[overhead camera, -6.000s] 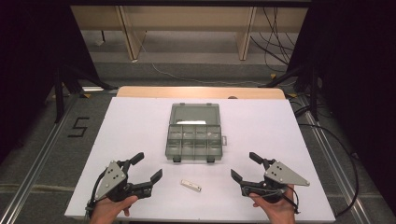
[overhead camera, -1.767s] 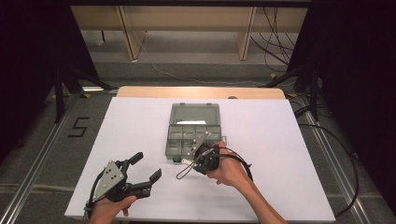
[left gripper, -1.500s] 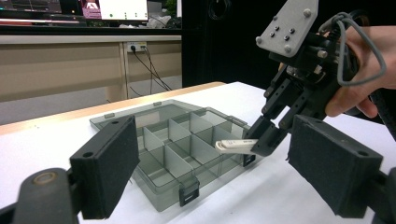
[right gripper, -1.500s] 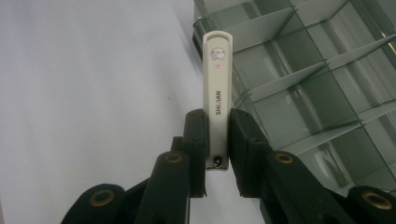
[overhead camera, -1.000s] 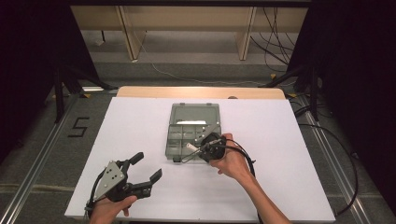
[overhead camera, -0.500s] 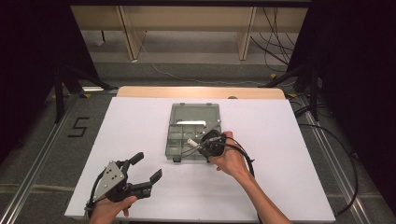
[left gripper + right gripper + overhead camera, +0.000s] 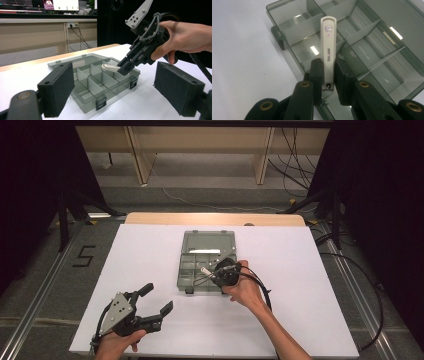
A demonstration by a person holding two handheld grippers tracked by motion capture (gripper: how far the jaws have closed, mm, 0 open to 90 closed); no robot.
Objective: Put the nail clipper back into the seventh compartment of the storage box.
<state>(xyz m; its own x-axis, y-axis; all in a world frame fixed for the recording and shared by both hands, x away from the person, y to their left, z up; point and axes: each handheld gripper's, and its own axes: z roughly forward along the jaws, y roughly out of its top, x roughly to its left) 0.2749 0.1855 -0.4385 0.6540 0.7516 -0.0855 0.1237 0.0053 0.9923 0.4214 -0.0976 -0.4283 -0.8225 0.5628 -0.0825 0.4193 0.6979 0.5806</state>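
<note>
While the big white table [image 7: 150,250] spreads under everything, a clear grey plastic box [image 7: 202,265] with small rooms inside sits open near its middle, lid laid flat at the far side. The high view takes in the whole table, the box and both hands from above, but the thing being held is just a tiny pale stick there. The left gripper view looks across from low down and shows the box walls standing up, with its own two black pads wide apart and nothing between them. The right gripper view is very close and shows printed letters and a little picture on the white nail clipper [image 7: 327,45], which the other views are too far away to show.

The right gripper [image 7: 212,274] is squeezed shut on the nail clipper. Its two pads press the clipper's sides near the metal end, and the rest sticks straight out past the tips. The clipper hangs just above the small rooms at the front right part of the box, tilted down a little, not touching the bottom. The left gripper [image 7: 156,304] rests near the front left of the table, well apart from the box.
</note>
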